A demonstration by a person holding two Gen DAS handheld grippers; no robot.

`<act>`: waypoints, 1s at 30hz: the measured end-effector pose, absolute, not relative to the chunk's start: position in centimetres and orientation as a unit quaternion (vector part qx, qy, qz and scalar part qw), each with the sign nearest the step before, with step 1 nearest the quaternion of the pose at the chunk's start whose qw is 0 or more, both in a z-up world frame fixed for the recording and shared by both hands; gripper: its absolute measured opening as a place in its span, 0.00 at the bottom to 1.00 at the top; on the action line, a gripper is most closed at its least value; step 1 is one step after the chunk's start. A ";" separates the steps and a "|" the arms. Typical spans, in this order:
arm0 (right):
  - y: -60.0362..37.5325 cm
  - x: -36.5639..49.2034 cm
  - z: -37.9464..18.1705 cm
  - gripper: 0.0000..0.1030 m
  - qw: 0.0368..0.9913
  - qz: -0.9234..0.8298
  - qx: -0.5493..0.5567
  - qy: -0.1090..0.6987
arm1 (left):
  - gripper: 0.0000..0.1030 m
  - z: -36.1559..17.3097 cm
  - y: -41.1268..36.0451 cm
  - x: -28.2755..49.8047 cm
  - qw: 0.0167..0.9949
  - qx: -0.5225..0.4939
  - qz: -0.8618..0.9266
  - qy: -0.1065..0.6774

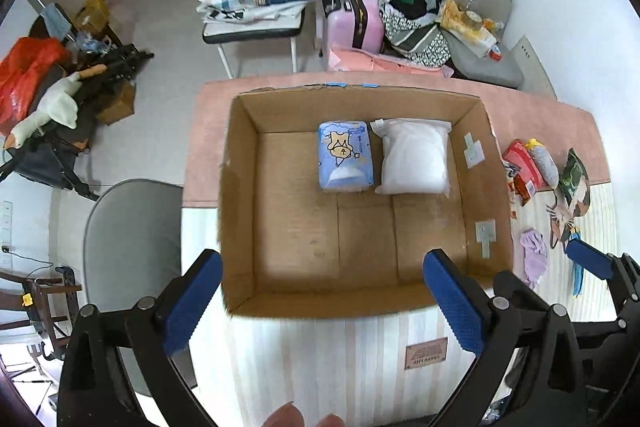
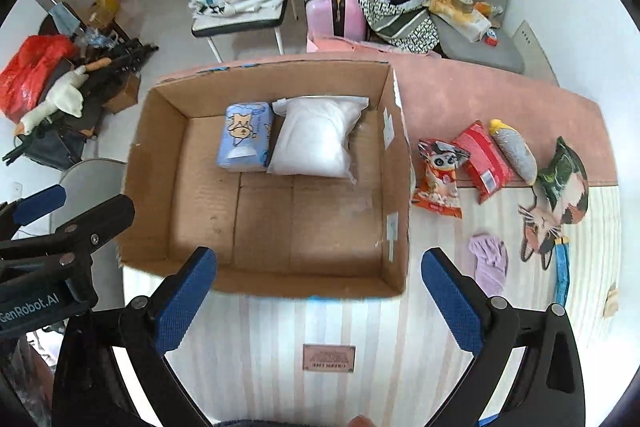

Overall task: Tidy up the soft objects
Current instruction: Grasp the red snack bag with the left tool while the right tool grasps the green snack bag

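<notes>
On the striped table, soft packets (light, squashy, best pinched mid-body) lie right of the cardboard box (image 2: 256, 279), nearest the orange snack bag (image 2: 438, 183), while left gripper (image 1: 322, 303) and right gripper (image 2: 318, 301) gape empty.

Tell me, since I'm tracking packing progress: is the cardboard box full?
No. The cardboard box holds only a blue pack and white bag; most floor bare.

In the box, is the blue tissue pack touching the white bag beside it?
Touching. In the right wrist view the blue tissue pack and the white bag lie side by side at the far wall of the cardboard box, the bag's edge pressed against the pack with no floor showing between.
</notes>
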State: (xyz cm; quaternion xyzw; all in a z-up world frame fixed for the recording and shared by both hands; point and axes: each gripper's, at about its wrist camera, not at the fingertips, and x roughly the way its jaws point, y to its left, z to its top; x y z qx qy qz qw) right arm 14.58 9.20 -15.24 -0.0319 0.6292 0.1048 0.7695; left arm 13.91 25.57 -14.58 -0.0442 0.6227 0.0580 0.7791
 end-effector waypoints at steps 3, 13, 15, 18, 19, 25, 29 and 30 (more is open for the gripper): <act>8.4 12.6 -13.7 1.00 0.775 0.112 -0.026 0.622 | 1.00 -13.2 25.3 12.0 0.786 -0.049 0.058 0.614; 4.8 10.6 -10.3 1.00 0.786 0.151 0.008 0.600 | 1.00 -9.3 21.1 10.2 0.806 -0.051 0.067 0.587; 2.9 11.0 -9.8 1.00 0.789 0.149 0.014 0.595 | 1.00 -8.9 19.4 10.7 0.810 -0.041 0.067 0.582; -1.3 12.1 -9.4 1.00 0.795 0.138 0.022 0.590 | 1.00 -9.0 16.0 12.2 0.808 -0.045 0.060 0.584; -3.1 12.6 -9.4 1.00 0.798 0.127 0.021 0.589 | 1.00 -9.3 14.5 12.9 0.805 -0.050 0.050 0.589; -16.3 17.0 -12.1 1.00 0.787 0.046 0.061 0.612 | 0.99 -14.3 5.2 18.8 0.766 -0.066 -0.017 0.639; -22.3 20.9 -16.1 1.00 0.763 0.039 0.080 0.640 | 0.89 -19.1 0.0 23.5 0.730 -0.071 -0.027 0.679; -23.5 22.0 -17.2 1.00 0.758 0.036 0.081 0.647 | 0.82 -20.5 -1.0 24.6 0.723 -0.069 -0.023 0.687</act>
